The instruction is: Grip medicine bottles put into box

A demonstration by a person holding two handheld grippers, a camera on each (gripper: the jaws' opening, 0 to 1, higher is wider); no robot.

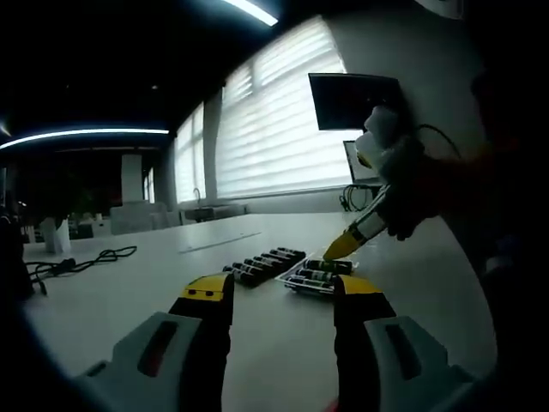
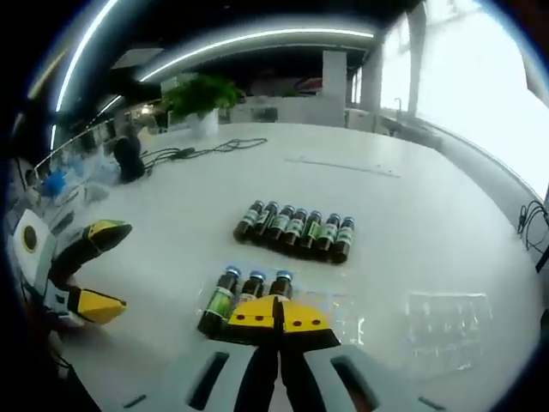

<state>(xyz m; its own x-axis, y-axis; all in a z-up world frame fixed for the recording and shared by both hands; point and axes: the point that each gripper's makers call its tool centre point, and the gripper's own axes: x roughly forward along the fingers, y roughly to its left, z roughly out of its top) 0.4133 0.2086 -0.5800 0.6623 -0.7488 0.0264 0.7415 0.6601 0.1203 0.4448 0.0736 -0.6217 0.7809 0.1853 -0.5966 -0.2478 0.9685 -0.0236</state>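
Several dark medicine bottles (image 2: 296,227) with green labels lie in a row on the white table (image 2: 412,215); the same row of bottles (image 1: 266,264) shows in the left gripper view. Closer, three bottles (image 2: 250,292) lie in a clear plastic box (image 2: 343,313), seen also as the box (image 1: 317,276). My right gripper (image 2: 276,316) is shut, its yellow tips together just over the box's near edge, with nothing visibly between them. A gloved hand holds that right gripper (image 1: 339,247) tip-down above the box. My left gripper (image 1: 281,292) is open, short of the box, and appears as the left gripper (image 2: 103,268).
A second clear plastic piece (image 2: 446,313) lies right of the box. Black cables (image 2: 206,148) and a potted plant (image 2: 202,94) sit at the table's far side. A dark monitor (image 1: 352,99) stands by the blinds. More cables (image 2: 536,223) hang at the right edge.
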